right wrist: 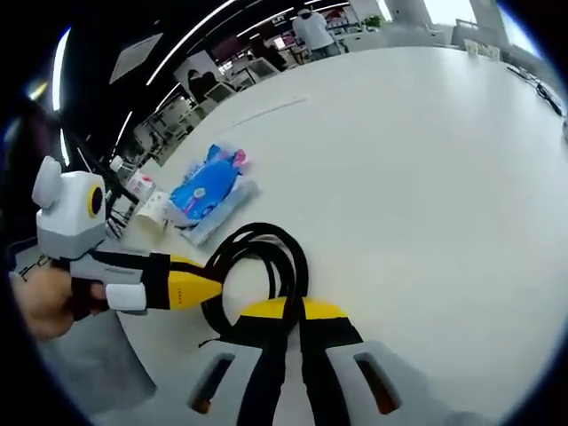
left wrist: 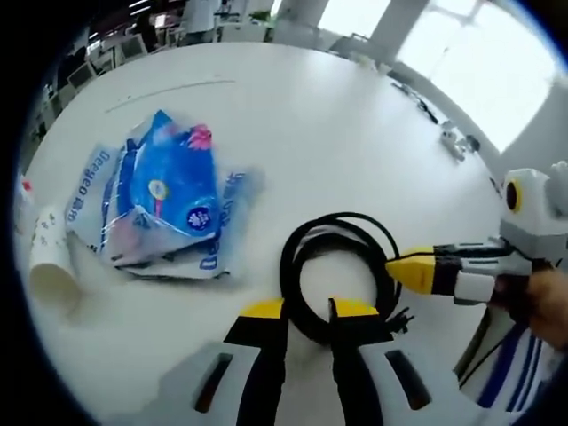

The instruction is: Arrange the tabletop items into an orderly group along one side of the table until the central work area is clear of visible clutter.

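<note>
Jaws of our left gripper (left wrist: 308, 309) stood narrowly apart, their yellow tips on either side of the near arc of the coiled black cable (left wrist: 342, 271), which lay in a loop on the white desk (left wrist: 302, 124); whether the pads actually pressed the cable we could not tell. Our right gripper (right wrist: 293, 309) had its jaws closed almost together, and the same cable (right wrist: 257, 266) ran under their tips, so a grip seemed likely, though the contact itself was hidden by the yellow pads.

From the left gripper view, the right gripper (left wrist: 410, 271) reached in from the right edge with its yellow tip against the far side of the loop, held by a hand (left wrist: 541, 306) that was cut off by the frame. From the right gripper view, the left gripper (right wrist: 191, 288) came in from the left, its tip touching the coil, with a hand (right wrist: 44, 302) behind it, partly blurred.

Beyond the cable, well apart from it, lay the blue tissue packs (left wrist: 164, 195), stacked loosely and overlapping. Just beside them, at the desk edge, a white paper cup (left wrist: 51, 257) lay on its side; its printing was too small to read. A second small object behind the cup was cut off and unclear.
</note>
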A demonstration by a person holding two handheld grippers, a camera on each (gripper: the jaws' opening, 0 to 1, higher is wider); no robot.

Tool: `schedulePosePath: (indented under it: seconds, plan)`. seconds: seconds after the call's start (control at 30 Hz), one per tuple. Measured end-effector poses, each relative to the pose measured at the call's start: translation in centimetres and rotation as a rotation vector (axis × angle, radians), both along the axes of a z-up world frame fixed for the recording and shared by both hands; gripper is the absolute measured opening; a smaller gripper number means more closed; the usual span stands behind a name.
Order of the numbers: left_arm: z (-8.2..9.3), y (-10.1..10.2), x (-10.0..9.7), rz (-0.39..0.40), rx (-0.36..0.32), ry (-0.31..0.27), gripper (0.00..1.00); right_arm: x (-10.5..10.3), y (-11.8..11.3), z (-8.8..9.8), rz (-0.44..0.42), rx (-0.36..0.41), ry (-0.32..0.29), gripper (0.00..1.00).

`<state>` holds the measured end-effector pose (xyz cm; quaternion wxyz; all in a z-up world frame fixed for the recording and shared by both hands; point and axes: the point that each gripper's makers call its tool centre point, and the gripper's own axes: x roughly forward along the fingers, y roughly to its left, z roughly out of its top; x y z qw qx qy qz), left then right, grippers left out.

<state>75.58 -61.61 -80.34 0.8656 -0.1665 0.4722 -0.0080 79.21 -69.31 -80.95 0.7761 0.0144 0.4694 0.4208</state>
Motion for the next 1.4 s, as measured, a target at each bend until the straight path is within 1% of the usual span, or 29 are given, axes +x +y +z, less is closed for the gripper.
schedulePosePath:
  seconds: [0.03,0.1,0.13,0.17,0.2,0.3,0.37,0.43,0.47,0.5,0.53,0.57,0.6,0.63,0.67,0.73,0.83,0.97,1.0,1.03,1.07,1.13,1.3,1.37,1.4]
  plan:
    - [0.2,0.2,0.1,0.0,0.017,-0.011,0.24,0.0,0.0,0.0,0.004,-0.003,-0.005,0.01]
    - [0.4,0.4,0.1,0.003,0.024,-0.021,0.31,0.1,0.0,0.0,0.012,-0.009,-0.02,0.02]
    - [0.5,0.5,0.1,0.005,0.023,-0.026,0.32,0.4,-0.1,-0.1,0.007,-0.02,-0.036,0.03]
    - [0.8,0.5,0.1,0.003,0.018,-0.036,0.32,0.6,-0.4,-0.1,0.008,-0.036,-0.056,0.07]
    - [1.0,0.5,0.1,-0.001,0.015,-0.04,0.33,0.7,-0.4,-0.1,0.01,-0.036,-0.062,0.1]
    - [1.7,0.3,0.3,-0.03,-0.005,-0.066,0.4,0.4,-0.4,0.4,-0.015,0.009,-0.029,0.16]
    - [2.5,0.2,0.4,-0.055,0.005,-0.1,0.45,0.4,-0.4,0.8,-0.03,0.029,-0.041,0.27]
    - [3.0,-0.1,0.5,-0.082,0.004,-0.123,0.52,0.6,-0.2,0.8,-0.02,0.03,-0.07,0.35]
    - [3.4,0.1,0.6,-0.084,0.013,-0.147,0.55,0.7,-0.1,0.9,-0.017,0.03,-0.082,0.37]
    - [3.5,0.1,0.6,-0.083,0.017,-0.151,0.6,0.4,0.0,1.1,-0.016,0.035,-0.091,0.38]
    - [4.0,0.3,0.8,-0.086,0.035,-0.177,0.67,0.3,0.1,1.4,-0.017,0.043,-0.098,0.4]
    - [4.4,0.4,0.9,-0.093,0.045,-0.197,0.72,0.3,0.2,1.7,-0.02,0.053,-0.105,0.42]
    - [5.1,0.6,1.1,-0.099,0.063,-0.236,0.76,0.3,0.4,2.2,-0.023,0.067,-0.116,0.44]
    - [5.5,0.7,1.2,-0.106,0.072,-0.257,0.8,0.5,0.5,2.4,-0.026,0.074,-0.127,0.47]
    - [5.8,0.9,1.1,-0.125,0.09,-0.269,0.82,0.7,0.5,2.7,-0.029,0.075,-0.144,0.48]
    - [6.2,1.2,1.0,-0.136,0.097,-0.28,0.86,1.1,0.7,2.6,-0.036,0.083,-0.149,0.49]
    - [6.4,2.2,1.3,-0.106,0.078,-0.28,0.86,1.2,1.0,3.0,-0.036,0.087,-0.156,0.49]
    - [7.1,3.2,1.5,-0.096,0.077,-0.293,0.85,1.3,1.2,3.5,-0.025,0.077,-0.17,0.49]
    - [7.7,3.3,1.4,-0.093,0.075,-0.296,0.85,1.4,1.3,3.6,-0.025,0.078,-0.173,0.49]
    - [7.9,3.4,1.4,-0.095,0.076,-0.299,0.85,1.5,1.3,4.0,-0.025,0.08,-0.176,0.49]
    - [7.8,4.2,1.5,-0.099,0.078,-0.304,0.84,1.5,1.4,4.0,-0.025,0.082,-0.177,0.48]
    - [8.1,4.8,1.6,-0.102,0.08,-0.308,0.83,1.5,1.5,4.1,-0.024,0.083,-0.18,0.48]
    - [9.2,7.0,2.0,-0.095,0.082,-0.323,0.82,0.8,2.0,4.3,-0.021,0.084,-0.18,0.48]
    - [9.5,7.7,2.2,-0.101,0.087,-0.329,0.82,0.8,2.3,4.4,-0.019,0.088,-0.181,0.48]
    - [9.6,7.8,2.2,-0.103,0.09,-0.33,0.82,0.8,2.6,4.4,-0.017,0.091,-0.179,0.48]
